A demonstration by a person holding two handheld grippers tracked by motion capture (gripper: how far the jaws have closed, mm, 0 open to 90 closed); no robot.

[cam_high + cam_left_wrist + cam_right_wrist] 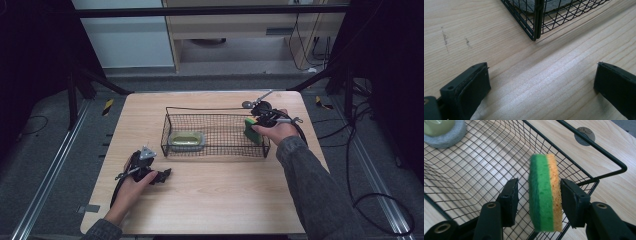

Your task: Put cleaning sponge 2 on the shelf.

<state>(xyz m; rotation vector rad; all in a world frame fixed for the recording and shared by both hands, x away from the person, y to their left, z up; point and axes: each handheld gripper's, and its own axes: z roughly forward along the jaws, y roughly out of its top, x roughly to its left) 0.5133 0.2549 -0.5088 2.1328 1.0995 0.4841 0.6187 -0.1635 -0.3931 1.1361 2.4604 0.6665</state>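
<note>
**Sponge between parted jaws at the basket's edge**

The right gripper (pixel 537 202) has its jaws parted around a green-and-yellow sponge (pixel 545 192) that stands on edge between them. In the right gripper view the yellow face lies against or just beside the right-hand jaw, while a visible gap separates the green face from the other jaw, so the hold looks loose at best; I cannot tell whether anything still bears the sponge's weight. The sponge sits over the right end of the black wire basket (pixel 215 109), just inside its rim. At the basket's far end lies a grey-rimmed dish with a pale green bar (pixel 187 139) in it, well apart from the sponge.

The left gripper (pixel 161 175) rests on the wooden table (pixel 215 200) near the basket's front-left corner, jaws wide apart with nothing between them.

The risk, as I judge it: with one jaw off the sponge, it could tip against the wire wall or catch on the rim. A jaw withdrawn carelessly could also snag the mesh and drag the light basket.
</note>
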